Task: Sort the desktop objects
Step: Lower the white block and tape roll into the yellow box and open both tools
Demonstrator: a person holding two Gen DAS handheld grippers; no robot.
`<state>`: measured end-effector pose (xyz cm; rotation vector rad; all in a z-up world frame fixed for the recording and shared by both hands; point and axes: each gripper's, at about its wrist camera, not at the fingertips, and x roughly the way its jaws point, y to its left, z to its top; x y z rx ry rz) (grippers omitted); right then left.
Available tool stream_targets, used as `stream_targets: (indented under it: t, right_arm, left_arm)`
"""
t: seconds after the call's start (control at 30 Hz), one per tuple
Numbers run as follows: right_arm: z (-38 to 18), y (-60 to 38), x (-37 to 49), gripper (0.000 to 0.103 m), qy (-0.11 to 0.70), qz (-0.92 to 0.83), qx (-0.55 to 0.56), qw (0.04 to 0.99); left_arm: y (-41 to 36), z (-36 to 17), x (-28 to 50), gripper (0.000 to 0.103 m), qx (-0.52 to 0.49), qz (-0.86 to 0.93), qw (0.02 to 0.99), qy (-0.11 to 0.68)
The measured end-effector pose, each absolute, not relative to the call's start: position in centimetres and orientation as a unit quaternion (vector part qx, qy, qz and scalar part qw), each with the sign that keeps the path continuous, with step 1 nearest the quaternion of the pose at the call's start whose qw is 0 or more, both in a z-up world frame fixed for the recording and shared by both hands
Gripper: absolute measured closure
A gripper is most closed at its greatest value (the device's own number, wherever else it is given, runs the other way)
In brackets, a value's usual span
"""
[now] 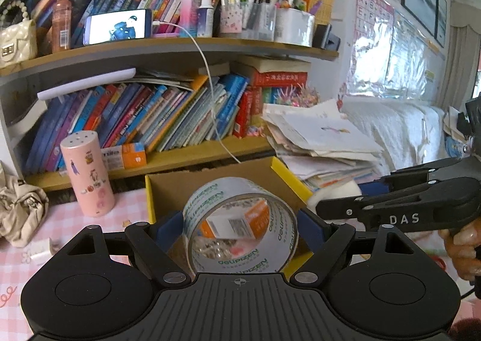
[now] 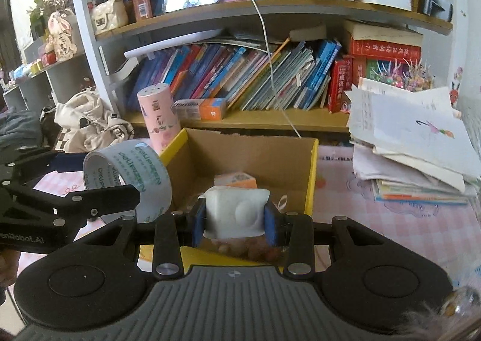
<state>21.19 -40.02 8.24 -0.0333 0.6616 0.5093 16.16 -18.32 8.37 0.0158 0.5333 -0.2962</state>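
The cardboard box (image 2: 255, 157) with yellow flaps stood open on the pink checked desk (image 2: 390, 220), already holding an orange-and-white carton (image 2: 236, 180) and some small items too blurred to name; the sort looked partway along, with both held things over the box's near edge and seemingly bound for it; the left gripper (image 1: 240, 229) had its jaws pinched on a roll of clear tape (image 1: 240, 220), held upright; the right gripper (image 2: 236, 216) had its jaws clamped on a soft white packet (image 2: 236, 211), whose make I could not tell; a pink canister (image 2: 157, 112) and a paper stack (image 2: 415, 142) stood outside the box; the box floor was mostly hidden behind the grippers.
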Motion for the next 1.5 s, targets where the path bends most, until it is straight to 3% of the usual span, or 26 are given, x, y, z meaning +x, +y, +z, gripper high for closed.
stream_targets:
  t: [1.0,1.23,1.37,1.5]
  right_arm:
    - [1.1,-37.0,26.7,0.066,0.407,0.252,-0.072,0.875]
    - [0.8,-36.9,26.7,0.060,0.408,0.252,-0.075,0.874]
    - [1.1,-37.2,26.5,0.044,0.403,0.247,-0.064,0.879]
    - [1.9,-37.5,26.0,0.035,0.392,0.245,-0.057,0.885]
  left_arm:
    - [-19.0,1.7,21.5,0.019,0.037,-0.125,0.924,0.360]
    - [-18.9,1.2,21.5,0.018,0.033,-0.124,0.921,0.369]
    - [-18.7,1.5,21.1,0.017,0.036,-0.119,0.923,0.363]
    - [-18.5,2.0,20.3,0.016,0.033,-0.113,0.929,0.352]
